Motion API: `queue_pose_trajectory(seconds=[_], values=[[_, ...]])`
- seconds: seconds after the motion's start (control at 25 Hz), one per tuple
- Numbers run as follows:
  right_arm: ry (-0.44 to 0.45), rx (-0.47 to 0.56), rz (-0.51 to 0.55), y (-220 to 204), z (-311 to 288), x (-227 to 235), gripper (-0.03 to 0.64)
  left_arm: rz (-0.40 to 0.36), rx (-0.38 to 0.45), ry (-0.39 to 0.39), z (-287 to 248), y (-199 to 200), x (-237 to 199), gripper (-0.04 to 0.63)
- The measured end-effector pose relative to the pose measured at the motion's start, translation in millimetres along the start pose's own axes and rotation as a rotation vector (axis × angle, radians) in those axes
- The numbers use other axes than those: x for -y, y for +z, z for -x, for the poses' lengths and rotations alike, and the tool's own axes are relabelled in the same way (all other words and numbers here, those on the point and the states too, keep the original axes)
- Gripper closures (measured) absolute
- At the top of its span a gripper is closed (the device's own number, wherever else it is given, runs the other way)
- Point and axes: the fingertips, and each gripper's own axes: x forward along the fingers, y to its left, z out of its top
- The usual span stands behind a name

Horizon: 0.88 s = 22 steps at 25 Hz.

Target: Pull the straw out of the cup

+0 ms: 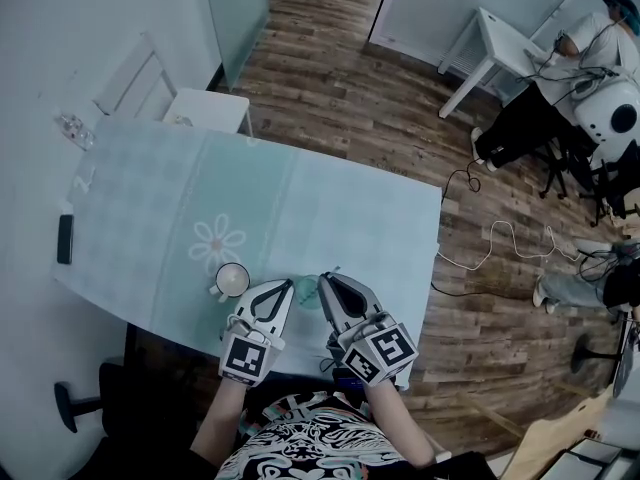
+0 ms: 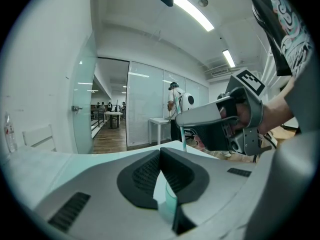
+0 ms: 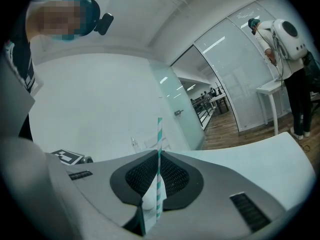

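Teal-clothed tabletop (image 1: 340, 203) with a daisy print (image 1: 217, 240)
White mug (image 1: 232, 280) sits just beside the daisy, cup (image 1: 306, 294) to its near right, dark flat object (image 1: 65, 239) well left.

The cup (image 1: 306, 294) stands on the tabletop (image 1: 330, 198) near its front edge, between the jaws of the left hand-held gripper (image 1: 284, 292), which closes on it from the left. The straw (image 3: 159, 174) stands upright between the jaws of the right hand-held gripper (image 1: 328, 284), just right of the cup. A mug (image 1: 232, 280) sits just left of the left hand-held gripper. A chair (image 1: 150, 78) stands behind the tabletop's far left corner.
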Motion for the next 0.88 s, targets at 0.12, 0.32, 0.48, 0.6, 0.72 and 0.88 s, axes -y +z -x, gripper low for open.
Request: queue_pose_trajectory(seconds=[0.12, 0.32, 0.48, 0.6, 0.72, 0.88], values=[[0.006, 0.000, 0.003, 0, 1, -1, 0.586, 0.006, 0.004, 0.004, 2, 3, -1, 0.571], [-0.015, 0.014, -0.022, 0, 4, 0, 0.586, 0.006, -0.001, 0.001, 6, 0, -1, 0.571], [-0.034, 0.014, -0.027, -2, 11, 1, 0.586, -0.001, 0.005, 0.002, 8, -2, 0, 0.571], [-0.040, 0.016, -0.035, -4, 18, 1, 0.586, -0.002, 0.005, 0.005, 11, -2, 4, 0.571], [-0.041, 0.016, -0.037, -4, 27, 0, 0.586, 0.001, -0.002, 0.007, 14, -1, 10, 0.571], [-0.037, 0.019, -0.043, -5, 40, -2, 0.586, -0.011, 0.008, 0.012, 19, -3, 21, 0.571]])
